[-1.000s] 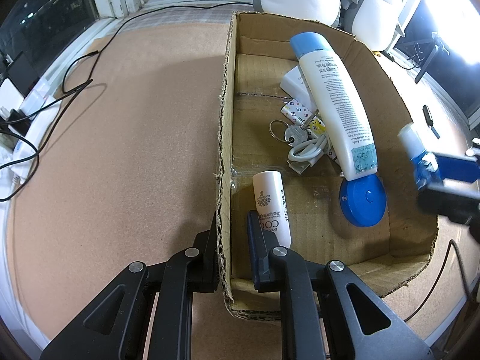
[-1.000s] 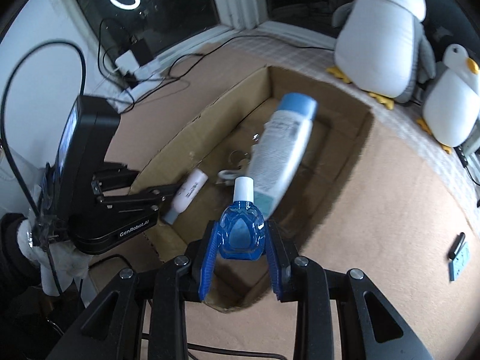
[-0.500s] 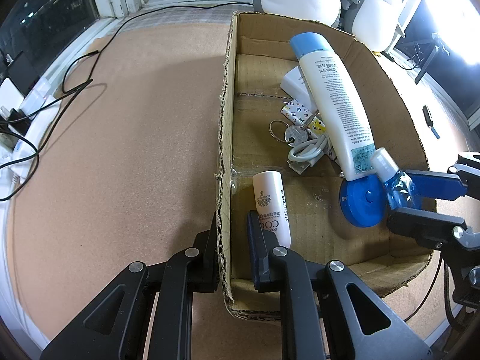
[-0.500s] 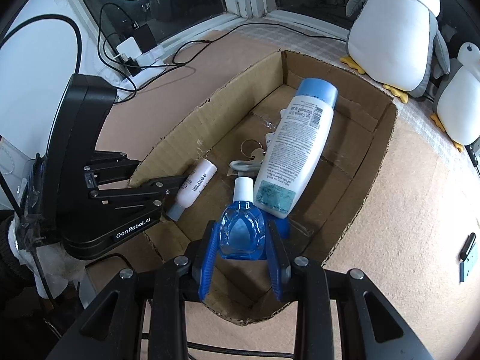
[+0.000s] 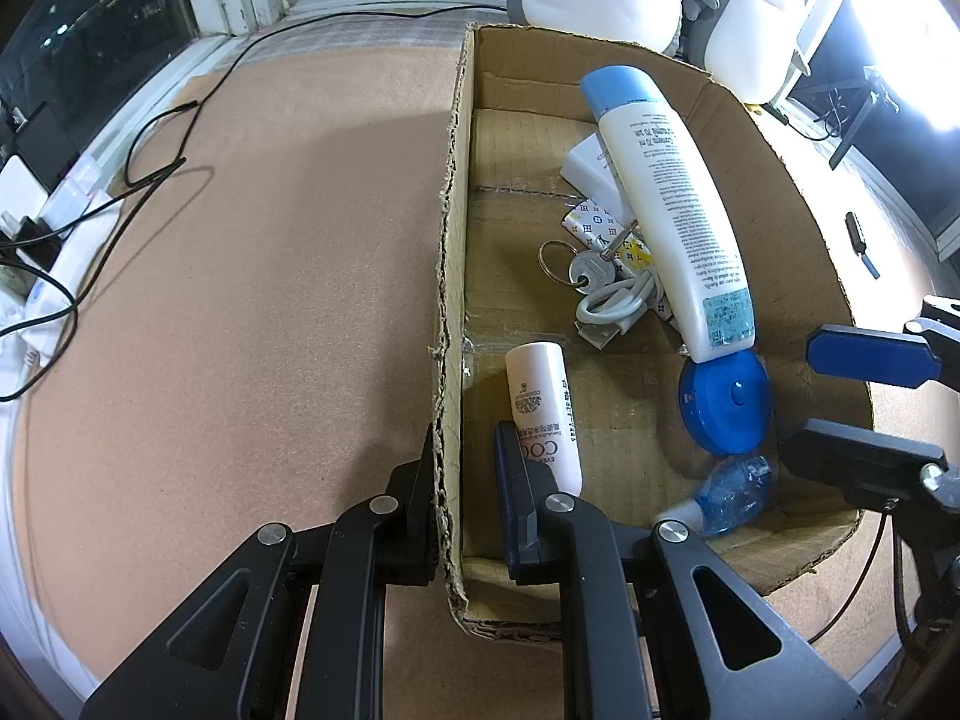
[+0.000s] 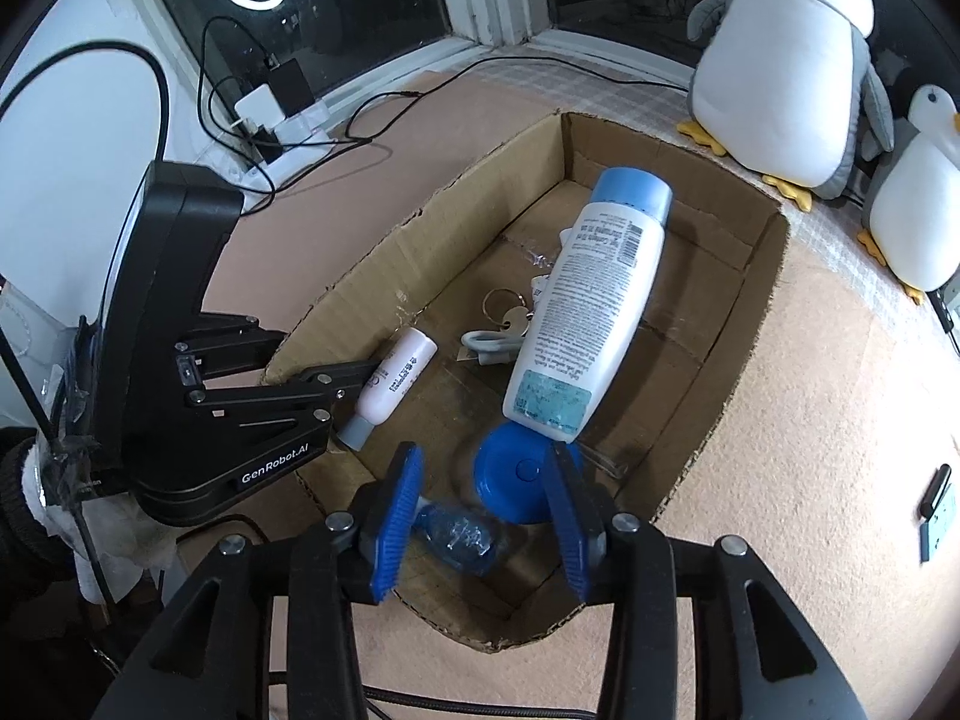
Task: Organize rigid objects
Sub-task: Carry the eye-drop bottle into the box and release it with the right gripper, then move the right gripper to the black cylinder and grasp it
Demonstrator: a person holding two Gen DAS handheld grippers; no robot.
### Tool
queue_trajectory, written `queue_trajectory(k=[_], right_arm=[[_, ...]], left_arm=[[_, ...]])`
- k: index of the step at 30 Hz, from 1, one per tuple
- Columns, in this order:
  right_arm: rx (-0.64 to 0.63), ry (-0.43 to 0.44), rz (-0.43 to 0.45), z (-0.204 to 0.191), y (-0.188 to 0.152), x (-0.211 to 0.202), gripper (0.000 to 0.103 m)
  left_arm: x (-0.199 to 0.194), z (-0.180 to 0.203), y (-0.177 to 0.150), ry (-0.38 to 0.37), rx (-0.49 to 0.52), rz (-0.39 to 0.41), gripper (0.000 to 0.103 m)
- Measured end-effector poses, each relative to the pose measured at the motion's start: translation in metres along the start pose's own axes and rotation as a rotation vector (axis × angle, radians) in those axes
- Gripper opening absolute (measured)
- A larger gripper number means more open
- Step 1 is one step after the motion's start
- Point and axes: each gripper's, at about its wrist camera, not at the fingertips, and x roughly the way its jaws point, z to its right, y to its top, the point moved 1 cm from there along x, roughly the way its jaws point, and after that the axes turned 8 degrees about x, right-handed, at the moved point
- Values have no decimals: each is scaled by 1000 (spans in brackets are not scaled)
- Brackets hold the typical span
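Right tool [image 6: 486, 504] spread wide, holding nothing. Small blue bottle [image 6: 459, 537] lies on its side in cardboard box [image 5: 774, 138], near front corner, just beside blue round disc [image 5: 724, 401]. Left tool [image 5: 465, 474] pinching box's side wall. Big white bottle [image 5: 666, 210] and small white tube [image 5: 543, 402] lie in box too.

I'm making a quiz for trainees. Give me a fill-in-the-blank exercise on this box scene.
1. The left gripper is clamped on the wall of the cardboard ____.
2. The small blue bottle lies in the box, and the right gripper above it is ____.
3. The large white bottle has a ____ cap.
4. The white bottle's bottom end rests on a round blue ____.

Missing words: box; open; blue; disc
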Motion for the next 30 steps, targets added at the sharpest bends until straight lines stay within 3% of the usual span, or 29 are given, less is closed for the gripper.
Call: queue_trajectory(k=[8,17,22,30], right_arm=[[93,28,58,17,-2,-19,43],[186,-2,149,54,-12,-58,45],[283,-49,190,95,-19,-78,46],[459,-98,188,180,-34,-92,46]], left_arm=[[0,0,0,-1,0,0,13],[0,1,-1,2,6,-1,13],[0,0,0,2,5,-1,13],[0,1,-1,2,5,-1,13]])
